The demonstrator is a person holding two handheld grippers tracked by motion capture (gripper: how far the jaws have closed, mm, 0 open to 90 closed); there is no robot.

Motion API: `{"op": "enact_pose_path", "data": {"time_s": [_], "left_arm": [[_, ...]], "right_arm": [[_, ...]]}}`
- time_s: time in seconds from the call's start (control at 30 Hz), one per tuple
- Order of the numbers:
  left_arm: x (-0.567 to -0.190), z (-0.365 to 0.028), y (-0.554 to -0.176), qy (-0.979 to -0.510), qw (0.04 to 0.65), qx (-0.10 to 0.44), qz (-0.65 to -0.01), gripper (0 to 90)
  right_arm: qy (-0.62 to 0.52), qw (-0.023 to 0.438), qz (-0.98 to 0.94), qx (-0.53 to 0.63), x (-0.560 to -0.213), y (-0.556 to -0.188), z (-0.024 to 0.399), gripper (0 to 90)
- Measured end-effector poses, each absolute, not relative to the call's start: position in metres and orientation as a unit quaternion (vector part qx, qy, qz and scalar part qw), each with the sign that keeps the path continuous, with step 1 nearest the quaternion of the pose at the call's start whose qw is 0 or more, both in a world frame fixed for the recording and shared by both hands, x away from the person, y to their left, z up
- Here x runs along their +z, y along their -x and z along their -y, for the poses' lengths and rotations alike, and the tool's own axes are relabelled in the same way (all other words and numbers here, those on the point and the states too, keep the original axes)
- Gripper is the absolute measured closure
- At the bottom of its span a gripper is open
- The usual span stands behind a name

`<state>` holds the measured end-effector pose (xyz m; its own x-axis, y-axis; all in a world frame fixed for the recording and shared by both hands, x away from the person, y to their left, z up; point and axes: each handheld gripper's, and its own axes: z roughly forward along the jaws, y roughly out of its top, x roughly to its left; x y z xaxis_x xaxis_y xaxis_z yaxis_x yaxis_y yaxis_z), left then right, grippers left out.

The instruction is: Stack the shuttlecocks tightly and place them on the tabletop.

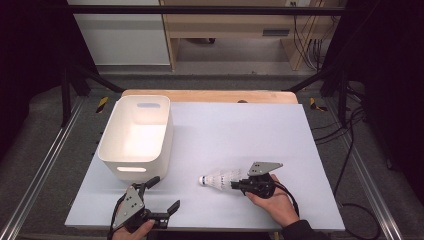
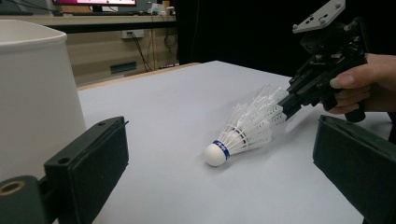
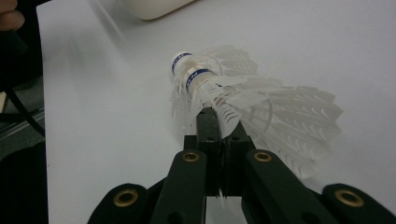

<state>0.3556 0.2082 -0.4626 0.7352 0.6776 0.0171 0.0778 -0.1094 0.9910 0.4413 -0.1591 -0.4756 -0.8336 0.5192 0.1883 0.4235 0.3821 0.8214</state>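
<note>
From the high view, the right claw (image 1: pixel 235 184) is clamped on the feather skirt of a white feathered shuttlecock with a rounded cork nose and a blue band (image 1: pixel 218 179), which lies low over the pale grey matte desk (image 1: pixel 240 130), nose pointing toward the white smooth plastic bin with rounded corners and slot handles (image 1: pixel 136 135); the left claw (image 1: pixel 162 194) rests near the desk's front edge, its jaws spread wide with nothing between them. In the left gripper view, the shuttlecock (image 2: pixel 245 128) has its cork nose touching or just above the desk, the skirt raised in the right claw (image 2: pixel 285 105), and the bin's wall (image 2: pixel 32 93) stands close at the left. In the right gripper view, the jaws are pinched tight on the stiff, ribbed feathers (image 3: pixel 261 109); two blue-banded noses seem to show, so a second shuttlecock may be nested inside. The step in hand looks like a pick-up, grip already made; the next move would likely call for lifting clear and carrying it over the bin's rim without crushing the light feathers.
</note>
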Motion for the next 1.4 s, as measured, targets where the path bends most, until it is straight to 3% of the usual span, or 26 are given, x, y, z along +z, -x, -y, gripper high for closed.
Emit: {"op": "enact_pose_path", "data": {"time_s": [0.77,1.4], "left_arm": [[-0.463,-0.208,-0.355,-0.703,0.611,0.245,-0.269,3.3],[-0.463,-0.209,-0.355,-0.702,0.610,0.247,-0.270,3.3]], "right_arm": [[-0.273,0.055,-0.837,0.472,-0.475,-0.441,0.149,85.6],[-0.263,0.082,-0.845,0.457,-0.469,-0.433,0.151,69.9]]}}
